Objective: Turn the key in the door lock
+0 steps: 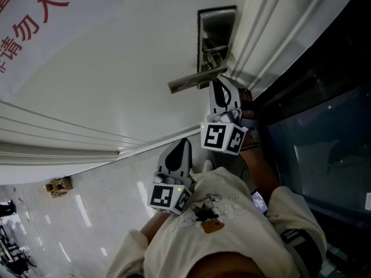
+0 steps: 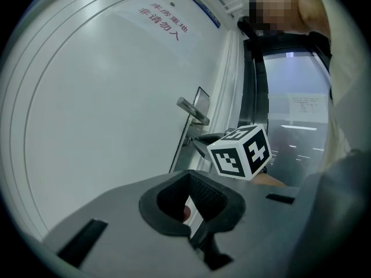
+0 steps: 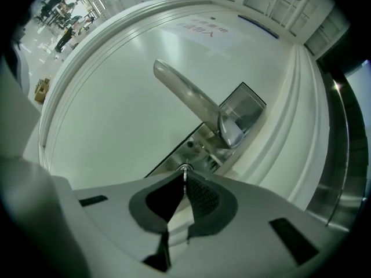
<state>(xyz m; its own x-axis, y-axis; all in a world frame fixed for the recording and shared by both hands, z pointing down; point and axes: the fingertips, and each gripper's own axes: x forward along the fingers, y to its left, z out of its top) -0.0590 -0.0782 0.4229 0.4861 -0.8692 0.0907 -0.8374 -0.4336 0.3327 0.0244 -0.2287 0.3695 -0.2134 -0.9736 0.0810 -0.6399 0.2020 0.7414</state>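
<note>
Right gripper (image 3: 185, 177): being held against the lock, its jaws being pressed together on the key
Key (image 3: 184, 169): being pinched edge-on at the jaw tips, sitting in the plate (image 3: 168, 158) just below the handle (image 3: 185, 94)
Handle: being touched by neither gripper, jutting out across the door (image 1: 116, 68)
Left gripper (image 1: 184, 142): being held back from the door, apart from the right gripper and nearer the person's body, its jaws being shown together at the tips
</note>
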